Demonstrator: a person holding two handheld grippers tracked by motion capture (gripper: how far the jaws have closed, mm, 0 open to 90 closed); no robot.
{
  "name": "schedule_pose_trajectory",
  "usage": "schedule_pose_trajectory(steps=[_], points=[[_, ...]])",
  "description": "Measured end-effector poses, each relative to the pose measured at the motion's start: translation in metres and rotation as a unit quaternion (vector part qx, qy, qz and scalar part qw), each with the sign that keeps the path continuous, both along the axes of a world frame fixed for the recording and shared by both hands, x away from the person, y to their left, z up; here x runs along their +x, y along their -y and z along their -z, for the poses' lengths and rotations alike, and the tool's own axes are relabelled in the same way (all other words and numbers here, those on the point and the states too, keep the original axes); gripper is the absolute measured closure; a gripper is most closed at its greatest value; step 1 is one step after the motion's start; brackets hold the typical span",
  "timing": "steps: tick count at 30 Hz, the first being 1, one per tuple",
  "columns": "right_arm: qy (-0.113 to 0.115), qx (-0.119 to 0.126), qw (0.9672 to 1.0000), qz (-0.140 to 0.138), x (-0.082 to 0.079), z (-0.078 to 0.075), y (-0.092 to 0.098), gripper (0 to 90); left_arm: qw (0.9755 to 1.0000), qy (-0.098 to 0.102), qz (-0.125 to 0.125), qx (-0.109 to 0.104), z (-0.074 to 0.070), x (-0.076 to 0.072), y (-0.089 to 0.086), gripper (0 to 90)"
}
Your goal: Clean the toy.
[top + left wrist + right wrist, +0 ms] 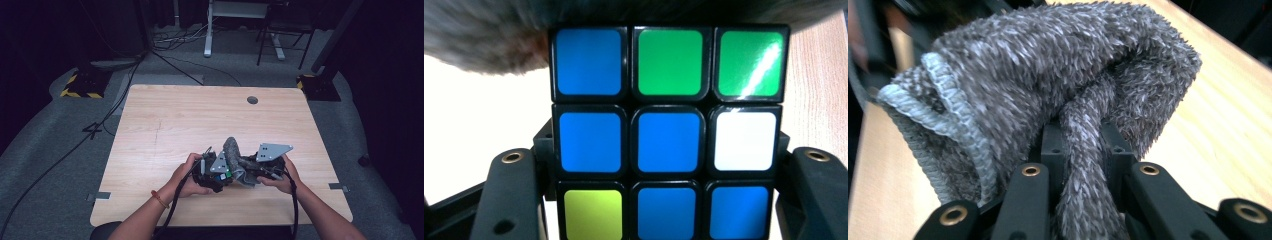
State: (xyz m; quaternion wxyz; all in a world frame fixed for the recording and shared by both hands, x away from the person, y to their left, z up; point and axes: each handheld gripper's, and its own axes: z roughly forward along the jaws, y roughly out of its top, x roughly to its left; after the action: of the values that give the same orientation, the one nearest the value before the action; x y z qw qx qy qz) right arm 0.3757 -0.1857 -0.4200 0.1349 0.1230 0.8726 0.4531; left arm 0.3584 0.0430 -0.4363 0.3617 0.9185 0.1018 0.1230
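I see the cube mostly blue, green at one o'clock, yellow-green at seven; cloth shaggy grey; table pale wood.

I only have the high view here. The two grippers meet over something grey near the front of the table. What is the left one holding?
Observer: The left gripper is shut on a puzzle cube; the face toward its camera is mostly blue.
Operator: All blue?
Observer: No. That face has two green squares in the top row, one white at the right of the middle row and one yellow-green at bottom left.
Operator: And the grey thing?
Observer: A shaggy grey cloth with a stitched hem; the right gripper pinches a fold of it.
Operator: Does the cloth touch the cube?
Observer: It lies along the cube's top edge.
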Motion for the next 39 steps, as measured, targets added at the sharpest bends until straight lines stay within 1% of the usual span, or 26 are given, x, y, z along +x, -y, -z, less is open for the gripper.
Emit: schedule_pose_trajectory(steps=[3, 4, 5, 6, 7, 9, 11, 13, 15, 16, 18, 20, 22, 23, 24, 26, 27, 28, 29, 31, 32, 35, 36, 37, 38, 39], points=[[-0.006, -0.010, 0.9999, 0.006, 0.006, 0.005, 0.002, 77.5, 0.9999, 0.004, -0.004, -0.015, -0.005, 0.000, -0.005, 33.3], [-0.010, -0.012, 0.9998, 0.009, 0.007, 0.006, 0.003, 77.5, 0.9997, 0.007, -0.004, -0.023, -0.006, 0.000, -0.006, 33.3], [-0.022, -0.015, 0.9996, 0.009, 0.010, 0.009, 0.003, 77.4, 0.9995, 0.012, -0.005, -0.027, -0.010, 0.000, -0.009, 33.3], [-0.022, -0.015, 0.9996, 0.009, 0.010, 0.009, 0.003, 77.4, 0.9995, 0.012, -0.005, -0.027, -0.010, 0.000, -0.009, 33.3], [-0.023, -0.021, 0.9995, 0.011, 0.011, 0.010, 0.004, 77.4, 0.9993, 0.013, -0.006, -0.033, -0.011, -0.001, -0.010, 33.3], [-0.025, -0.016, 0.9995, 0.009, 0.012, 0.011, 0.004, 77.4, 0.9993, 0.014, -0.002, -0.035, -0.012, 0.000, -0.011, 33.3], [-0.001, -0.014, 0.9999, 0.007, 0.007, 0.006, 0.003, 77.3, 0.9994, 0.017, -0.003, -0.031, -0.011, -0.001, -0.011, 33.4], [0.017, -0.009, 0.9998, 0.004, 0.001, 0.000, 0.003, 77.3, 0.9995, 0.014, 0.002, -0.028, -0.011, 0.000, -0.010, 33.3], [0.024, 0.003, 0.9997, -0.002, -0.004, -0.004, 0.003, 77.4, 0.9997, 0.010, 0.003, -0.024, -0.009, 0.000, -0.008, 33.3], [0.026, 0.004, 0.9997, -0.004, -0.006, -0.006, 0.002, 77.4, 0.9998, 0.011, 0.003, -0.018, -0.008, -0.001, -0.006, 33.2], [0.037, 0.001, 0.9993, -0.007, -0.011, -0.008, -0.001, 77.5, 0.9999, 0.011, 0.006, -0.011, -0.006, -0.001, -0.004, 33.1], [0.057, -0.006, 0.9983, -0.009, -0.017, -0.011, -0.005, 77.5, 0.9999, 0.010, 0.005, -0.009, -0.005, -0.001, -0.003, 33.1], [0.060, 0.005, 0.9981, -0.015, -0.021, -0.014, -0.007, 77.4, 0.9999, 0.007, 0.004, -0.006, -0.003, -0.001, -0.001, 33.0], [0.063, 0.005, 0.9978, -0.019, -0.023, -0.016, -0.008, 77.5, 1.0000, 0.008, 0.005, -0.003, -0.003, 0.000, 0.001, 33.0], [0.060, 0.006, 0.9979, -0.022, -0.024, -0.017, -0.008, 77.4, 1.0000, 0.006, 0.006, 0.003, -0.001, 0.000, 0.002, 33.0], [0.046, 0.018, 0.9982, -0.034, -0.026, -0.018, -0.010, 77.4, 0.9999, 0.007, 0.007, 0.012, 0.002, 0.000, 0.007, 33.0], [0.047, 0.013, 0.9981, -0.038, -0.027, -0.018, -0.011, 77.3, 0.9998, 0.012, 0.005, 0.016, 0.003, 0.000, 0.009, 33.0], [0.054, 0.002, 0.9978, -0.038, -0.028, -0.018, -0.013, 77.3, 0.9998, 0.011, 0.004, 0.018, 0.004, 0.000, 0.010, 33.0], [0.055, -0.003, 0.9978, -0.037, -0.027, -0.017, -0.013, 77.3, 0.9998, 0.007, 0.004, 0.018, 0.005, 0.002, 0.010, 33.0], [0.046, -0.002, 0.9986, -0.028, -0.021, -0.014, -0.011, 77.4, 0.9999, 0.008, 0.002, 0.011, 0.005, 0.003, 0.008, 33.2], [0.043, -0.003, 0.9989, -0.019, -0.018, -0.012, -0.009, 77.5, 1.0000, 0.008, 0.001, 0.005, 0.003, 0.003, 0.006, 33.2], [0.026, -0.008, 0.9996, 0.004, -0.005, -0.005, -0.001, 77.5, 0.9999, 0.013, -0.003, -0.005, -0.001, 0.003, 0.002, 33.3], [0.018, -0.018, 0.9995, 0.018, 0.003, 0.001, 0.003, 77.5, 0.9998, 0.015, -0.005, -0.010, -0.003, 0.003, -0.001, 33.2], [0.018, -0.018, 0.9995, 0.018, 0.003, 0.001, 0.003, 77.5, 0.9997, 0.018, -0.007, -0.016, -0.005, 0.003, -0.003, 33.2], [0.013, -0.023, 0.9993, 0.025, 0.006, 0.004, 0.005, 77.5, 0.9994, 0.019, -0.009, -0.028, -0.007, 0.002, -0.006, 33.3], [0.002, -0.025, 0.9993, 0.028, 0.010, 0.007, 0.006, 77.5, 0.9991, 0.020, -0.010, -0.035, -0.009, 0.002, -0.007, 33.3]])
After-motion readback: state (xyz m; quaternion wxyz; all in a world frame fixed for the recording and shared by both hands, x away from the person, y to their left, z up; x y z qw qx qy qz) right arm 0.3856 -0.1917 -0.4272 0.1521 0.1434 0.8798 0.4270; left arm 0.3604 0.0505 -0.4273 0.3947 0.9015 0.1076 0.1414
